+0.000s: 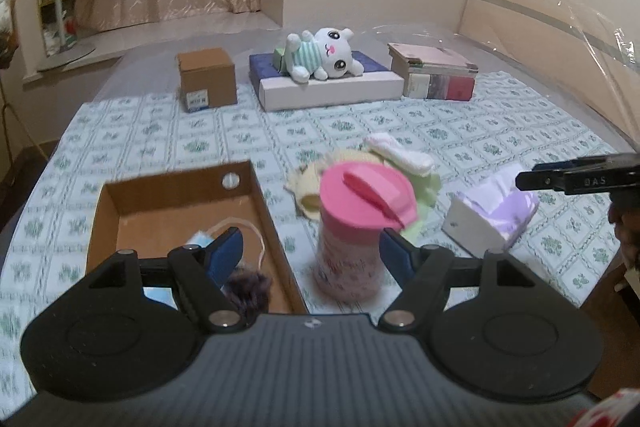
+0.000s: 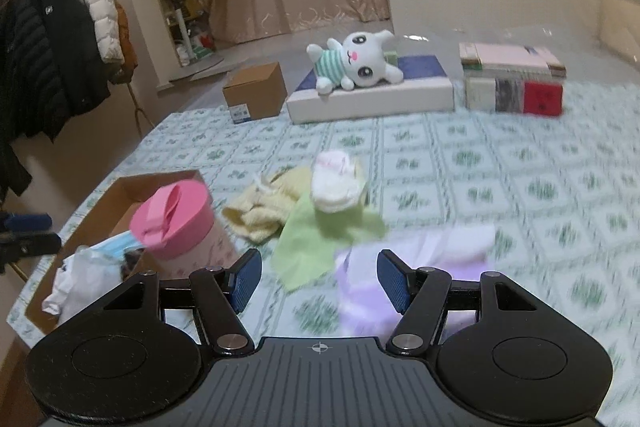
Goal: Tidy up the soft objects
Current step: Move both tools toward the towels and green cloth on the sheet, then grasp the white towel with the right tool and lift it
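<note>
Both claws hover over the bed [image 1: 460, 131], jaws apart, nothing between the pads. Left claw [image 1: 310, 247] hangs above the open cardboard tray [image 1: 256, 187], which holds a face mask [image 1: 200, 239] and a dark fuzzy item [image 1: 248, 291]. Pink-lidded canister [image 1: 360, 203] stands just beside the tray. Behind it lies a loose heap: yellow cloth [image 2: 260, 207], green cloth [image 2: 320, 239], white folded socks [image 2: 336, 183] on top. Right claw [image 2: 318, 277] hangs over the lilac tissue pack [image 2: 372, 291]. Plush bunny [image 1: 320, 55] lies on a flat box [image 1: 332, 87] at the far end.
</note>
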Available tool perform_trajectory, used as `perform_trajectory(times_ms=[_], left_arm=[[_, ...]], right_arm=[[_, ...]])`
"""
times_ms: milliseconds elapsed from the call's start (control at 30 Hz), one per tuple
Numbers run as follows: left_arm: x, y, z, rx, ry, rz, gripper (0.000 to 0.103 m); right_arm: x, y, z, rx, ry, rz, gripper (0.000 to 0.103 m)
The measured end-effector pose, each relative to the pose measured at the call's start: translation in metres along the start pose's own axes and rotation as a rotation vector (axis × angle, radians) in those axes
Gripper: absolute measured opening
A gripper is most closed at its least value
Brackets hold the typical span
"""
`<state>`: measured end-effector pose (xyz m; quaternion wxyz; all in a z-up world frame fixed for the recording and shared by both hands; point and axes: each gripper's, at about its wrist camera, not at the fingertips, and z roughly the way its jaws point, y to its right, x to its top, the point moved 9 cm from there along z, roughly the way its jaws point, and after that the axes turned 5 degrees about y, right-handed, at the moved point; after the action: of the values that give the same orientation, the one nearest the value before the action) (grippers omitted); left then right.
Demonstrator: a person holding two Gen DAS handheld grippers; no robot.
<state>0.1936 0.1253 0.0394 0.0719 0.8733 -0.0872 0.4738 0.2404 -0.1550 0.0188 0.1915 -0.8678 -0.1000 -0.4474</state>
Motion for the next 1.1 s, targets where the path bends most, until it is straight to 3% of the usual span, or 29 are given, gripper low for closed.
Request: perform_trajectory(times_ms=[433,900,933,1067,1100], left_arm=[[0.066,-0.018,0.08,-0.076,-0.064,0.113,0.072],[0.08,-0.013,0.175,-0.17,-0.198,0.172,0.072],[0.08,-0.012,0.18,-0.175,-0.207,0.174,0.072],[0.079,-0.009,0.196,-0.193,-0.236,0.191,0.072],[0.079,-0.007,0.198,-0.2,-0.242,0.194,0.072]], right_arm=[[0.058,0.005,0.096,0.06,-0.134,-0.164,0.064],[0.031,0.003,0.213,0.072,-0.348,-0.245,0.063],[0.029,0.004,0.217,0.072,-0.358,-0.244,0.062],[0.027,0.013,0.225,0.06,-0.381,-0.228,0.034],[0.027,0.015,0.224,0.061,-0.378,-0.223,0.032]])
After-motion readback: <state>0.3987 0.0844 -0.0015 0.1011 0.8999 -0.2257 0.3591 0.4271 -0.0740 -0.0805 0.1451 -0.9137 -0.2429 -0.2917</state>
